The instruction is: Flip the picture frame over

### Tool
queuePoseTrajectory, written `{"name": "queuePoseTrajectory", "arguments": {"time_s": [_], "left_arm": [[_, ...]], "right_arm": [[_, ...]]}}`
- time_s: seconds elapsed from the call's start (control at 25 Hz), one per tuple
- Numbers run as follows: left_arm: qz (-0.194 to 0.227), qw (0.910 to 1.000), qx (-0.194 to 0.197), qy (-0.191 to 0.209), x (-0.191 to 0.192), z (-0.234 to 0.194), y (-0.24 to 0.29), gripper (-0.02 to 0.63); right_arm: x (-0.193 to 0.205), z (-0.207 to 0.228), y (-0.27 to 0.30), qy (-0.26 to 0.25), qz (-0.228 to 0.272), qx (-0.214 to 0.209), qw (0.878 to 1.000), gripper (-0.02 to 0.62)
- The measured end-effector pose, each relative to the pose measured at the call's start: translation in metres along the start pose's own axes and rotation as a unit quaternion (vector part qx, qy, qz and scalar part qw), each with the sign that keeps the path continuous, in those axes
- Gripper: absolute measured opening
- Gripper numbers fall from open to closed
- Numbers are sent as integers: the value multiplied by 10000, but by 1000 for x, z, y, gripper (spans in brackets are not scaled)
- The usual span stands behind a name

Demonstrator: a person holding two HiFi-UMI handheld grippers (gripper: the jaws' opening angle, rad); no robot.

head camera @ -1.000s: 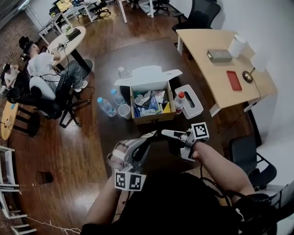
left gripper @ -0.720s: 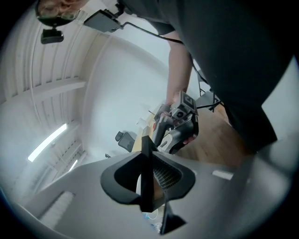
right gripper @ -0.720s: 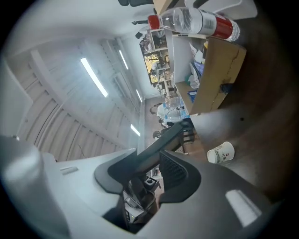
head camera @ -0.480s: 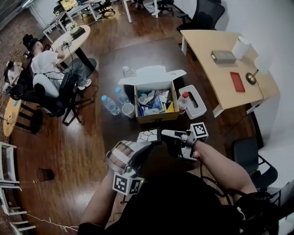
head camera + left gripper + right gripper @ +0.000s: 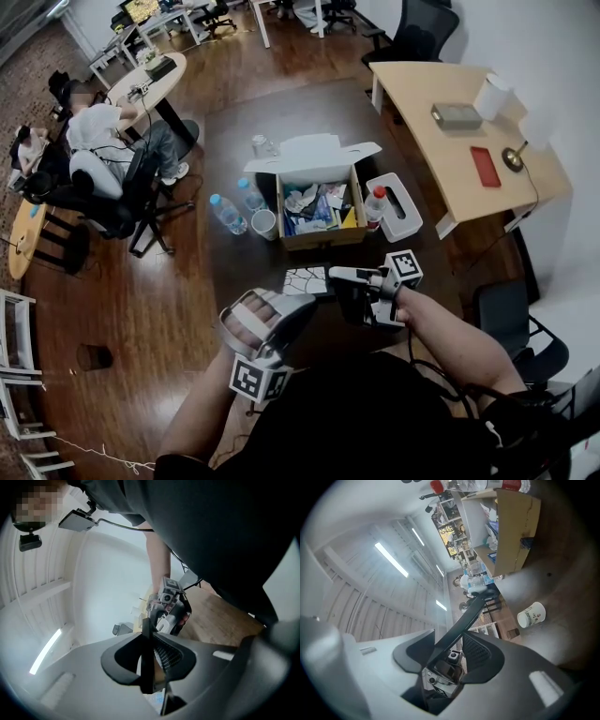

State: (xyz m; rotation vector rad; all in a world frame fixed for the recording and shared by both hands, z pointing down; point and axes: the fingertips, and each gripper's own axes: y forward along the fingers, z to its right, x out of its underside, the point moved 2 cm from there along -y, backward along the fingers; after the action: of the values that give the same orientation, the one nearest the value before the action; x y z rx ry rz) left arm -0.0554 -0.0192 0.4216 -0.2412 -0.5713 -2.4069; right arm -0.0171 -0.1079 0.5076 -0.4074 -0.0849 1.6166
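Holding up a small rectangular picture frame with dark rim and white cracked-pattern face (image 5: pixel 305 278). Pinched by its near edge in the left gripper (image 5: pixel 306 299), directly ahead of the tips and clear of the dark round wooden table (image 5: pixel 309 112) below. On the left: partly closed, pressing on the thin dark rim, seen edge-on in the gap. On the right gripper (image 5: pixel 337 274), just across from the left one at the frame's far side: just been opening, now spread about as wide as possible, with the dark rim crossing the gap but not squeezed, as far as can be told.

Risks from here:
- Carried by the left pinch alone on a narrow rim, so likely to swivel, slip out and drop to the table under a fast wrist roll.
- Could snag on a right jaw during pull-back, with the rim sitting inside that gap.
- Could knock into the open brown cardboard box (image 5: pixel 319 234) just beyond both sets of tips.

Pointing: patterned face up toward the head camera, slightly tilted. Long axis probably running from left gripper toward right gripper. Hard to confirm, with part of the rim covered.
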Motion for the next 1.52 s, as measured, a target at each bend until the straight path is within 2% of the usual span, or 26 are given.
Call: {"name": "queuePoseTrajectory", "arguments": {"time_s": [0.44,0.6,0.84,1.0,1.12,1.32,1.52], "left_arm": [[252,9979,-11,598,-17,-2,-4,67],[257,9980,7,584,-17,4,-4,69],[355,9981,-165,471,-16,-1,-2,69],[393,9990,-59,225,-15,4,0,69],[430,9987,101,-268,-9,11,2,71],[489,9914,294,-1182,-3,16,6,83],[558,9853,302,-1588,-1,17,8,86]], "right_arm": [[7,5,0,202,12,-33,9998,179],[7,5,0,282,100,-205,9993,178],[-1,-6,-1,5,291,-293,9991,150],[-5,-23,-3,-322,356,-514,9975,110],[-7,-37,-2,-696,392,-726,9942,87],[-6,-55,3,-1264,378,-834,9877,81],[-6,-63,2,-1619,369,-868,9823,70]]}}
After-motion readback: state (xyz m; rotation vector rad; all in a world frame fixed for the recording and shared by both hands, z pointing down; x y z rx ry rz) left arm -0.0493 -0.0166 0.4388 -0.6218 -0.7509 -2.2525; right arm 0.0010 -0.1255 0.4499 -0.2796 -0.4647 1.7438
